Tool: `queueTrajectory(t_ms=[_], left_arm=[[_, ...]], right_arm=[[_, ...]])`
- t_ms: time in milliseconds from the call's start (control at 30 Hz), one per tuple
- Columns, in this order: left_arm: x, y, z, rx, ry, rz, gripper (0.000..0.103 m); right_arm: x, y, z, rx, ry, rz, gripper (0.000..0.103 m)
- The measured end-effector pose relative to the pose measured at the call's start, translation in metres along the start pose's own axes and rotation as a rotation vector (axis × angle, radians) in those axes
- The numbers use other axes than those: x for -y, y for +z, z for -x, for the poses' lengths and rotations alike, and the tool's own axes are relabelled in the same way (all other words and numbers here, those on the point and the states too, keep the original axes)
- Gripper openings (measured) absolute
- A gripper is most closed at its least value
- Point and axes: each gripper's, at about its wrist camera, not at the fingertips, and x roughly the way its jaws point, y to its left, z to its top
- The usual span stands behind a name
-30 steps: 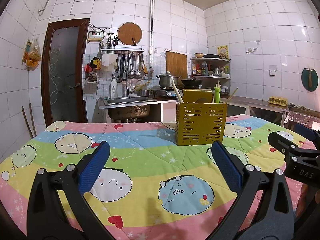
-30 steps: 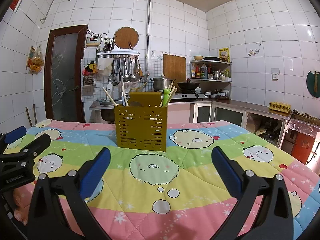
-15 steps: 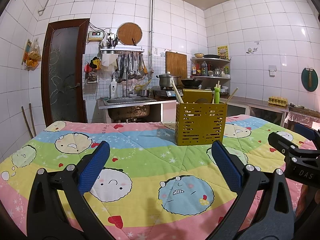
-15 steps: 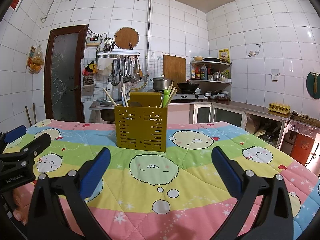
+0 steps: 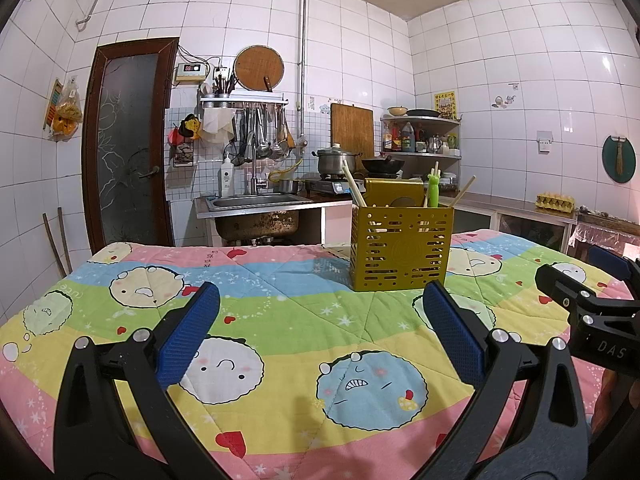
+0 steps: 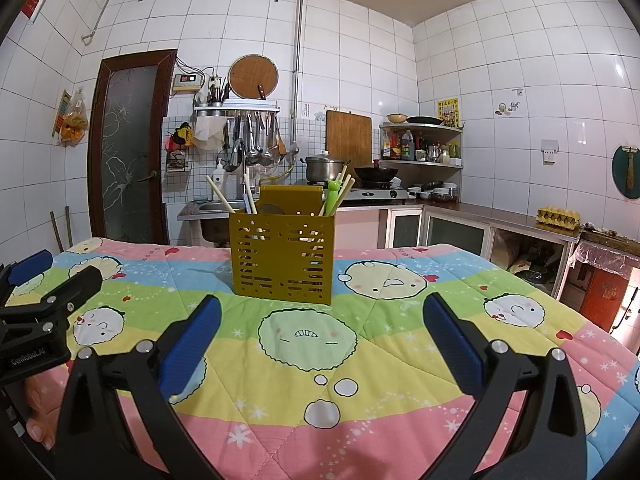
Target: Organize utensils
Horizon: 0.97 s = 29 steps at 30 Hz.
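Note:
A mustard-yellow slotted utensil holder (image 5: 401,248) (image 6: 283,258) stands upright on the cartoon-print quilt (image 5: 280,320) (image 6: 360,344) that covers the table. Wooden chopsticks (image 5: 354,190) (image 6: 218,196) and a green frog-topped utensil (image 5: 433,192) (image 6: 333,198) stick out of it. My left gripper (image 5: 320,336) is open, low over the quilt, well short of the holder and to its left. My right gripper (image 6: 320,338) is open too, with the holder ahead and slightly left. Nothing lies between either pair of blue pads. Each gripper shows at the edge of the other's view.
Behind the table stand a steel sink (image 5: 256,208), a rack of hanging ladles (image 5: 260,136), a stove with a pot (image 5: 336,160) and a wok, and corner shelves with bottles (image 6: 420,148). An egg tray (image 6: 558,216) sits on the right counter. A dark door (image 5: 124,140) is at left.

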Motion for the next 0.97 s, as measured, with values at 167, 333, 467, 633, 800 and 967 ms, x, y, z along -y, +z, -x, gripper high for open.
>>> queueTrajectory(t_ms=[167, 333, 467, 633, 800, 967], left_arm=[[0.0004, 0.0006, 0.0014, 0.000, -0.001, 0.000, 0.098], [0.0007, 0.0006, 0.0013, 0.001, -0.001, 0.000, 0.098], [0.0006, 0.0004, 0.0013, -0.001, 0.000, 0.000, 0.098], [0.0013, 0.0011, 0.0017, 0.002, -0.001, -0.002, 0.098], [0.0017, 0.0014, 0.0017, 0.004, -0.005, -0.004, 0.098], [0.0017, 0.0015, 0.0015, 0.002, -0.006, -0.003, 0.098]], right_arm=[[-0.0001, -0.0001, 0.0003, 0.000, 0.000, 0.000, 0.099], [-0.0003, -0.0001, 0.0006, 0.001, 0.000, 0.001, 0.099], [-0.0004, -0.0002, 0.0008, 0.001, 0.000, 0.001, 0.099], [-0.0004, -0.0002, 0.0007, 0.001, 0.000, 0.002, 0.099], [-0.0002, -0.0003, 0.0004, 0.001, 0.000, 0.002, 0.099], [-0.0003, -0.0004, 0.0005, 0.001, 0.000, 0.002, 0.099]])
